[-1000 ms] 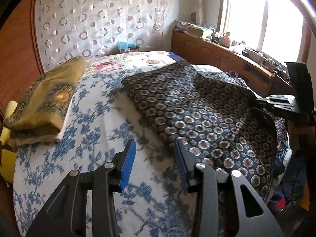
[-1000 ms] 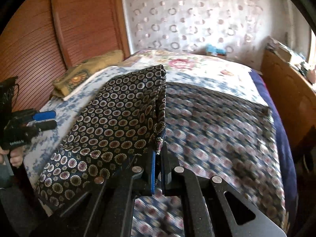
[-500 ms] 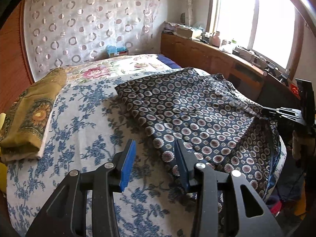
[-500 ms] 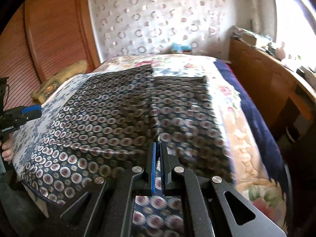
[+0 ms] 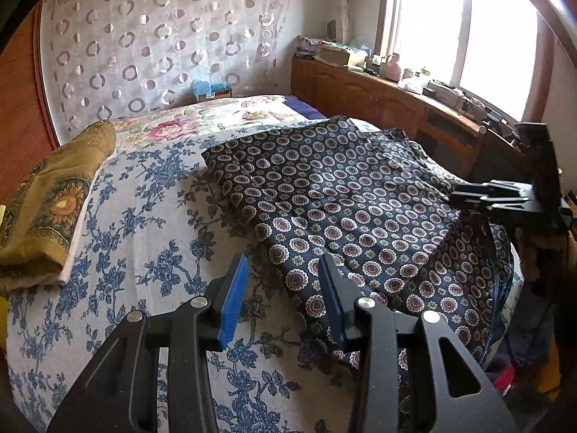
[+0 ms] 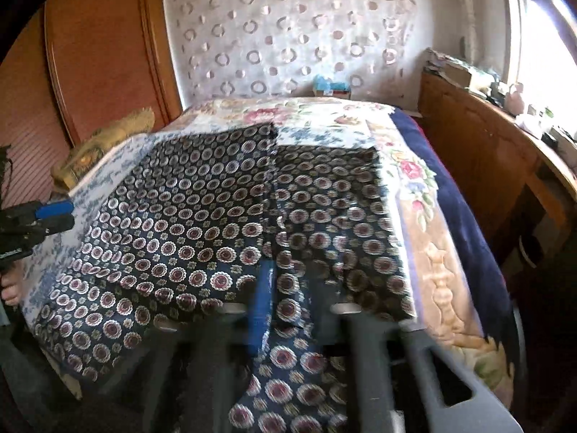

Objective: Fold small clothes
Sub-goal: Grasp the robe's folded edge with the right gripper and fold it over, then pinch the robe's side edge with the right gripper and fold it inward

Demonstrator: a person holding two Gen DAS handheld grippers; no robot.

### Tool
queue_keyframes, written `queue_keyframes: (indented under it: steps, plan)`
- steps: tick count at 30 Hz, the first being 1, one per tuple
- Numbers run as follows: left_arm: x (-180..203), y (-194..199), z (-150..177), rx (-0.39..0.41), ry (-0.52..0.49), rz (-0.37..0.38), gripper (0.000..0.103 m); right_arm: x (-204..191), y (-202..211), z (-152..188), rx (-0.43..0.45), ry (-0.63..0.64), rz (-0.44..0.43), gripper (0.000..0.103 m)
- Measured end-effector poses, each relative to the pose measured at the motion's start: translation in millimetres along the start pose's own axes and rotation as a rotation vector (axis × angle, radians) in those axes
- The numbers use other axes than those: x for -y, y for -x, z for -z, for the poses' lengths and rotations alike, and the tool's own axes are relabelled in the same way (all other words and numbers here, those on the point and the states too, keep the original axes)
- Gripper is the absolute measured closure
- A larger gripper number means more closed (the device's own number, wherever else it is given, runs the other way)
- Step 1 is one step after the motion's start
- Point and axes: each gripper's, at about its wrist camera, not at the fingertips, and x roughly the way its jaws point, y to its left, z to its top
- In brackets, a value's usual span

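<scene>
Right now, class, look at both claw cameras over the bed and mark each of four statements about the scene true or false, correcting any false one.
1. The patterned dark garment lies on the bed. True.
2. The left claw grips the garment. False: it is open, holding nothing.
3. A folded yellow-brown cloth lies apart from the garment. True.
4. The right claw is clamped shut. False: its jaws are opening over the garment.

Matt patterned cloth garment (image 5: 346,195), soft floral cotton bedspread (image 5: 144,238), glossy wooden cabinet (image 5: 378,104), sheer curtain (image 5: 162,47)
</scene>
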Motion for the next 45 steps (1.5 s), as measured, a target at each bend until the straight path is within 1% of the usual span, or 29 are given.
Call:
queue_keyframes:
  steps: [2, 4, 6, 7, 8, 9, 10, 11, 13, 16, 18, 22, 27, 31, 34, 38, 41, 44, 45]
  plan:
    - [-1, -2, 2, -0.006, 0.005, 0.001, 0.062, 0, -11, 1, -0.032, -0.012, -0.026, 0.055]
    - [-1, -3, 3, -0.011, 0.010, 0.002, 0.062, 2, -15, 3, -0.055, -0.015, -0.027, 0.055]
    - [-1, -3, 4, -0.013, 0.011, 0.000, 0.062, 6, -18, 4, -0.075, -0.033, -0.052, 0.055]
    - [-1, -3, 4, -0.014, 0.012, 0.000, 0.062, 7, -16, 5, -0.073, -0.033, -0.057, 0.060]
    - [-1, -4, 4, -0.015, 0.013, 0.001, 0.062, 7, -14, 6, -0.069, -0.023, -0.061, 0.074]
    - [-1, -4, 4, -0.015, 0.014, 0.001, 0.062, 6, -16, 4, -0.070, -0.014, -0.071, 0.082]
    - [-1, -4, 5, -0.015, 0.014, 0.000, 0.062, 5, -13, 6, -0.066, -0.002, -0.090, 0.097]
    - [-1, -4, 5, -0.015, 0.014, 0.000, 0.062, 6, -14, 7, -0.056, 0.009, -0.103, 0.098]
    - [-1, -4, 5, -0.015, 0.015, 0.001, 0.062, 6, -6, 9, -0.035, 0.031, -0.099, 0.099]
    - [0, -4, 5, -0.016, 0.011, 0.003, 0.062, 14, 9, 11, 0.005, 0.023, -0.096, 0.100]
    - [0, -5, 5, -0.017, 0.010, 0.004, 0.062, 8, 17, 16, 0.022, 0.023, -0.078, 0.100]
    - [3, -6, 5, -0.020, 0.005, 0.006, 0.062, 19, 34, 24, 0.043, 0.014, -0.016, 0.100]
    - [6, -8, 4, -0.024, 0.002, 0.013, 0.062, 36, 52, 38, 0.049, -0.030, 0.061, 0.100]
    - [12, -11, -1, -0.026, -0.010, 0.020, 0.062, 47, 70, 52, 0.036, -0.062, 0.117, 0.100]
    - [17, -16, -5, -0.029, -0.020, 0.036, 0.062, 51, 75, 58, 0.032, -0.080, 0.119, 0.100]
    - [21, -26, -11, -0.048, -0.029, 0.059, 0.062, 45, 74, 53, 0.030, -0.072, 0.136, 0.100]
    - [23, -35, -14, -0.066, -0.024, 0.091, 0.062, 42, 75, 50, 0.034, -0.072, 0.147, 0.100]
    - [24, -43, -16, -0.083, -0.026, 0.101, 0.062, 42, 74, 51, 0.033, -0.076, 0.149, 0.100]
    - [24, -46, -17, -0.088, -0.028, 0.101, 0.063, 43, 73, 52, 0.029, -0.079, 0.151, 0.098]
